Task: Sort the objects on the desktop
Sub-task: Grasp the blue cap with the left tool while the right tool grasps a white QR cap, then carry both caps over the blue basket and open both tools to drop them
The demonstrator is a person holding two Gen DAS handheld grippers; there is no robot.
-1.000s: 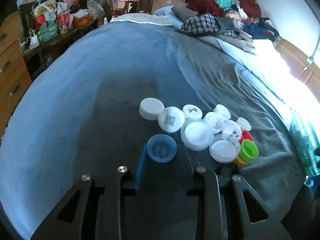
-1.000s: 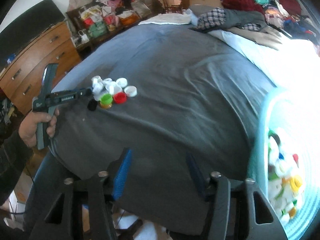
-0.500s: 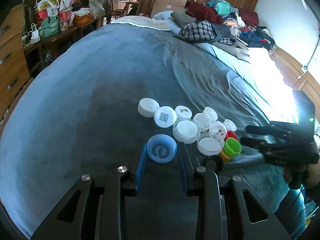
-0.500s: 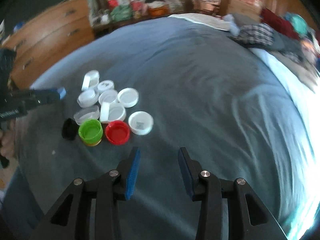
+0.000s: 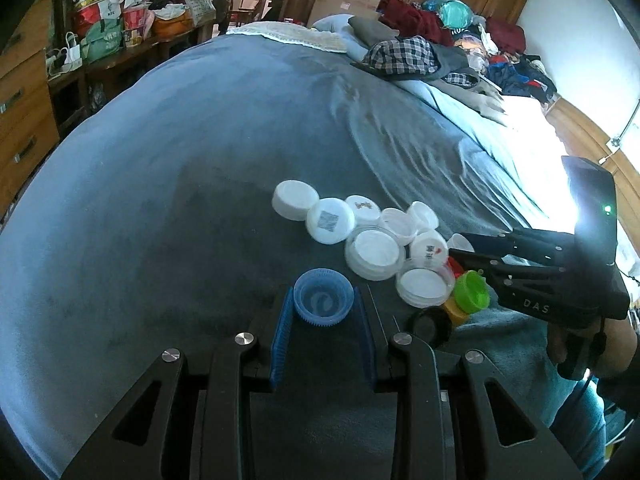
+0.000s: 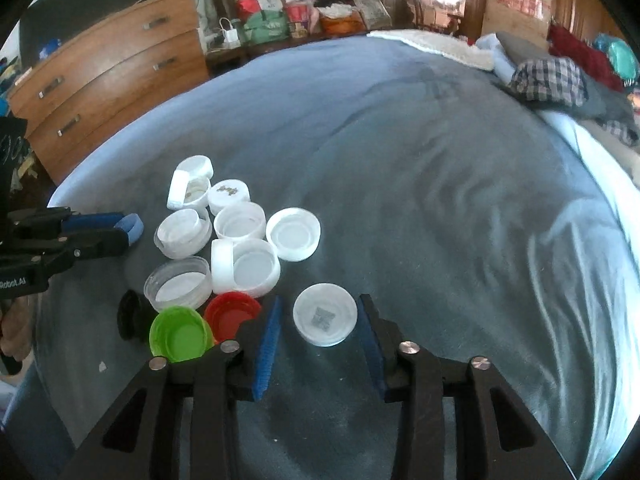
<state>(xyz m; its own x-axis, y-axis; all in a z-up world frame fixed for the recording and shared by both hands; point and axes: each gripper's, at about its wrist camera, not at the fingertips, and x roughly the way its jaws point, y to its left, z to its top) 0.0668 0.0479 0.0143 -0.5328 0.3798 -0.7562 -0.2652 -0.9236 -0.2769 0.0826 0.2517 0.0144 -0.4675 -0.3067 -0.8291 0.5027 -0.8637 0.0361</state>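
Several white caps [image 6: 240, 220] lie clustered on the grey-blue blanket, with a green cap [image 6: 180, 334], a red cap [image 6: 232, 312] and a black cap [image 6: 130, 314] at the near edge. My right gripper [image 6: 320, 320] straddles a lone white cap [image 6: 325, 314]. Its jaws are closing, with a thin gap still showing on the left side. My left gripper [image 5: 324, 308] is shut on a blue ribbed cap [image 5: 324, 300] just above the blanket, left of the pile. In the left wrist view the right gripper [image 5: 456, 246] reaches in beside the green cap [image 5: 474, 292].
The blanket [image 6: 440, 200] covers a wide bed. Folded clothes [image 5: 404, 56] are piled at the far end. A wooden dresser [image 6: 108, 72] and a cluttered bench with bags [image 6: 280, 12] stand beyond the bed's left edge. A hand [image 5: 560, 344] holds the right gripper's grip.
My right gripper swung from the basket side over to the cap pile, sank, and narrowed its jaws around the lone white cap. The left gripper stayed put with the blue cap.
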